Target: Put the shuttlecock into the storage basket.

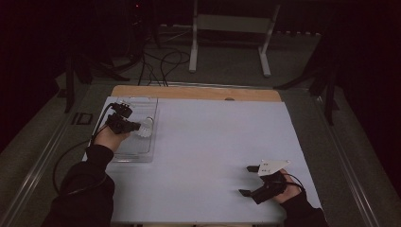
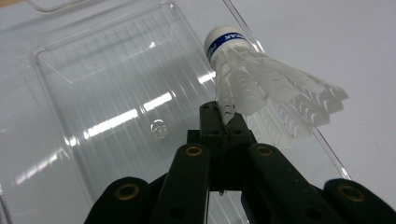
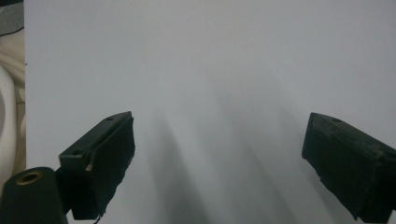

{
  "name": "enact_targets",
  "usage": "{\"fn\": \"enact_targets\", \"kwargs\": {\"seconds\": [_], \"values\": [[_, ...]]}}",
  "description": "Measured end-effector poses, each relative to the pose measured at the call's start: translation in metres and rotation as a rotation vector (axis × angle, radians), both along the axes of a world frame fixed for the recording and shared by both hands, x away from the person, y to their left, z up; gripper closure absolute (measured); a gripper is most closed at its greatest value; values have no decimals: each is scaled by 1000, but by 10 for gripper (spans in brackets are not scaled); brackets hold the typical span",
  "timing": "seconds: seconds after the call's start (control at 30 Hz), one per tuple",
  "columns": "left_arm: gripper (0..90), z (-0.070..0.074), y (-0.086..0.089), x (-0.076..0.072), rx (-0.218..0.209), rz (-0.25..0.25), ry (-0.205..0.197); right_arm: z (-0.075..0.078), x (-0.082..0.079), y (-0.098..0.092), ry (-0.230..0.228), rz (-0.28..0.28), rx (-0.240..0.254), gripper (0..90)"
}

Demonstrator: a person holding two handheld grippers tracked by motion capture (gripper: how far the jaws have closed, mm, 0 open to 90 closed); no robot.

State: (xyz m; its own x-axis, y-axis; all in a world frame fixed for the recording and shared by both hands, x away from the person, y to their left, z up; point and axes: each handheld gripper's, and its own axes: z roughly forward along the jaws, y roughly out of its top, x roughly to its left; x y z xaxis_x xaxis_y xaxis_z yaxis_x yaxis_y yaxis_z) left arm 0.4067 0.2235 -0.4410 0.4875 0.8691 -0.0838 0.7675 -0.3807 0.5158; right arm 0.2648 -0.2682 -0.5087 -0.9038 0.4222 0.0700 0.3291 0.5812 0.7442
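One thin feather edge is all the left claw [image 2: 224, 122] pinches of the white feather shuttlecock with its blue-banded cork [image 2: 261, 88], above the clear plastic tray [image 2: 107, 93] at the table's far left corner. I judge it may slip or bend and fall outside the tray's rim. The right claw [image 3: 217, 158] rests spread.

We count one shuttlecock [image 2: 261, 84] and one clear plastic tray [image 2: 107, 93] at ten o'clock, plus two grippers.

The tray [image 1: 137, 153] is placed at the table's [image 1: 213, 142] left edge; the shuttlecock [image 1: 146, 127] is held above it.
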Motion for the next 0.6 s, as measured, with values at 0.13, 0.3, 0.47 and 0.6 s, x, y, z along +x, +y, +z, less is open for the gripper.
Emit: {"fn": "enact_targets", "kwargs": {"seconds": [0.13,0.3,0.47,0.6], "values": [[900,-3,0,1,2,-8,25,0,0,0,3,-5,-3,96],[897,-5,-1,2,15,-11,44,-1,0,0,5,-2,-5,96],[725,-6,-2,2,26,-5,68,0,0,0,5,-3,-8,96],[573,-3,-3,1,25,11,62,-1,0,0,5,-1,-9,96]]}}
